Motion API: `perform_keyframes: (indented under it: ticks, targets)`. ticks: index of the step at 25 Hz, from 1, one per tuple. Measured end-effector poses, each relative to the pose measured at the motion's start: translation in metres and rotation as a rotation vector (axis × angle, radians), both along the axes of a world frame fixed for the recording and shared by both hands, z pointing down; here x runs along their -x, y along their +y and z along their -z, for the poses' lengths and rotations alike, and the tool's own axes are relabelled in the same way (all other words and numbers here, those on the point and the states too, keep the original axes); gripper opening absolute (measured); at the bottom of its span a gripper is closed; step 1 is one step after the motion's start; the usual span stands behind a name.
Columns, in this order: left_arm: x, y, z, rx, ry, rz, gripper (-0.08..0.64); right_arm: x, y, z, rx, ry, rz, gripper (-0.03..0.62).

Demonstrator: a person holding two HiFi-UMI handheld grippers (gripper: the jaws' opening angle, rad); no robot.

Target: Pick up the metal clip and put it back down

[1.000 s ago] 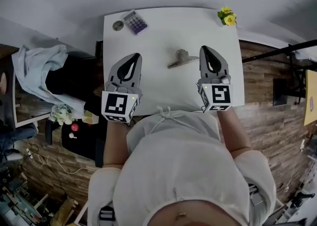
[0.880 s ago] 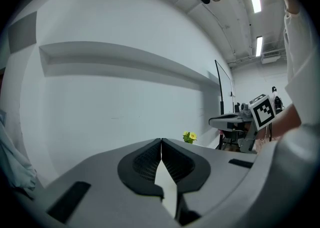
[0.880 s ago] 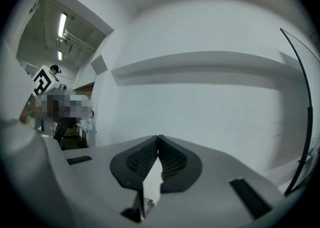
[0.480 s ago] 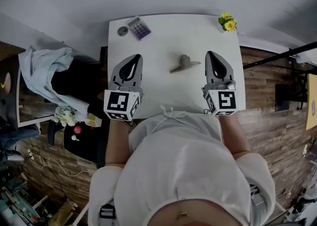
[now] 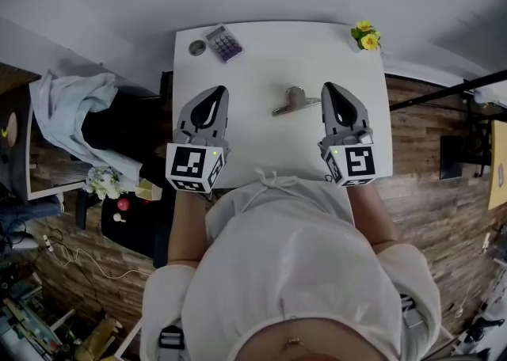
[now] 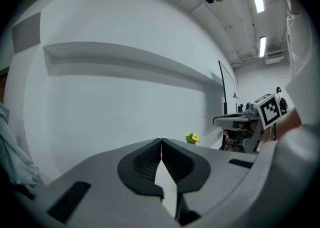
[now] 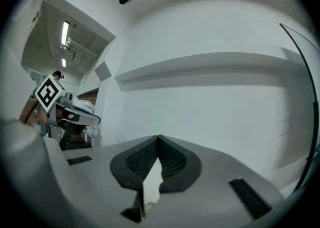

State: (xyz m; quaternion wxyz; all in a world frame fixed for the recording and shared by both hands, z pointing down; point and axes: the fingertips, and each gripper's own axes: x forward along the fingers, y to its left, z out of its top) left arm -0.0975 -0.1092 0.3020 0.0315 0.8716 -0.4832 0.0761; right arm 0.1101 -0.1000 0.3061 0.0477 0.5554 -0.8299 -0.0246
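Note:
The metal clip [image 5: 294, 101] lies on the white table [image 5: 261, 58], between the two grippers and a little beyond their tips. My left gripper [image 5: 215, 92] hovers to the clip's left, its jaws pressed together with nothing in them. My right gripper [image 5: 330, 88] sits just right of the clip, close to its handle end, jaws also shut and empty. In the left gripper view the shut fingertips [image 6: 161, 141] point at a bare wall; the right gripper view shows its shut tips [image 7: 158, 137] the same way. The clip is in neither gripper view.
A calculator [image 5: 223, 42] and a small round tin [image 5: 196, 48] lie at the table's far left corner. A pot of yellow flowers [image 5: 364, 35] stands at the far right corner. A chair draped with cloth [image 5: 75, 114] is to the left of the table.
The right gripper has drifted slightly left, toward the clip's end. The head view has shifted a little. The left gripper and the clip stay where they were.

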Motion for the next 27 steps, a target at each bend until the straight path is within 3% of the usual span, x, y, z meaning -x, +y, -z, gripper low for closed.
perform_keyframes:
  ticks: [15, 27]
  targets:
    - [-0.002, 0.005, -0.003, 0.013, 0.004, 0.003, 0.02, 0.014, 0.002, 0.005, -0.005, -0.026, 0.057, 0.0]
    - [-0.001, 0.004, -0.007, 0.019, 0.014, 0.01, 0.02, 0.011, -0.002, -0.003, 0.013, -0.016, 0.039, 0.0]
